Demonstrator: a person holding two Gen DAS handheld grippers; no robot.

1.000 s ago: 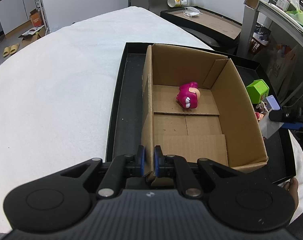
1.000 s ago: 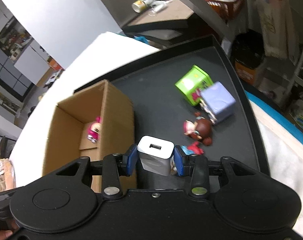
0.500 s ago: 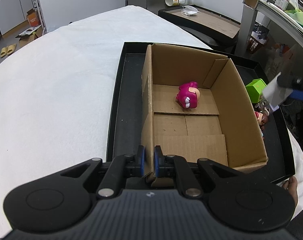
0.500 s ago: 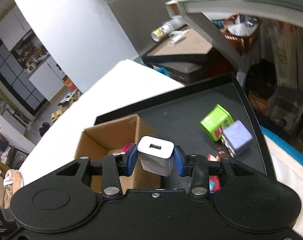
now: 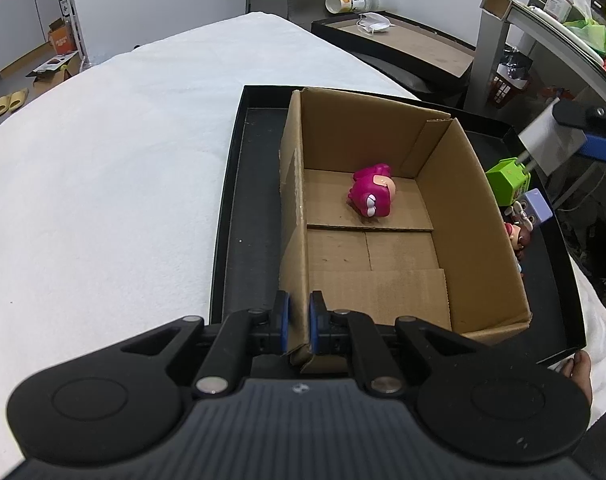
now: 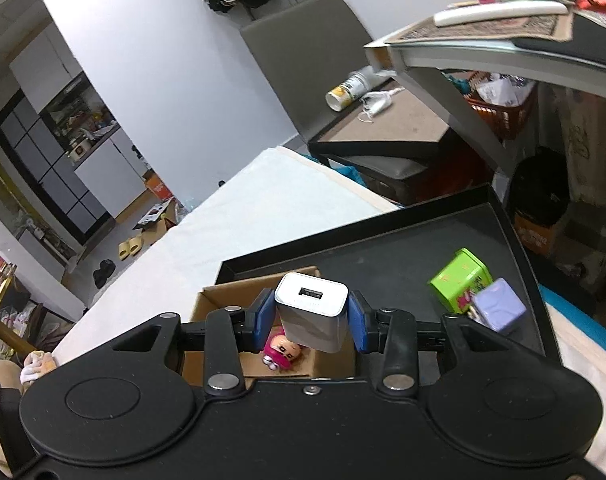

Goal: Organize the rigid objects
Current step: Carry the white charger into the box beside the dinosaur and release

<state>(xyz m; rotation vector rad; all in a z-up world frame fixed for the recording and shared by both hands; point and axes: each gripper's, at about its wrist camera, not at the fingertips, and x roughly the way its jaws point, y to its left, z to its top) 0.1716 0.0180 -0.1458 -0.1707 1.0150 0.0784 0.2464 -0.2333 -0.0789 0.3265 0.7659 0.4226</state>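
An open cardboard box stands in a black tray on a white-covered table. A pink toy figure lies inside the box; it also shows in the right wrist view. My left gripper is shut on the box's near left wall. My right gripper is shut on a white USB charger and holds it in the air above the box's right side; the charger shows in the left wrist view.
On the tray right of the box lie a green cube, a lilac cube and a small brown-haired figure. A shelf overhangs at the right. A low table with a bottle stands behind.
My right gripper has risen with the charger and swung left from over the tray toys to above the box. The left gripper has not moved.
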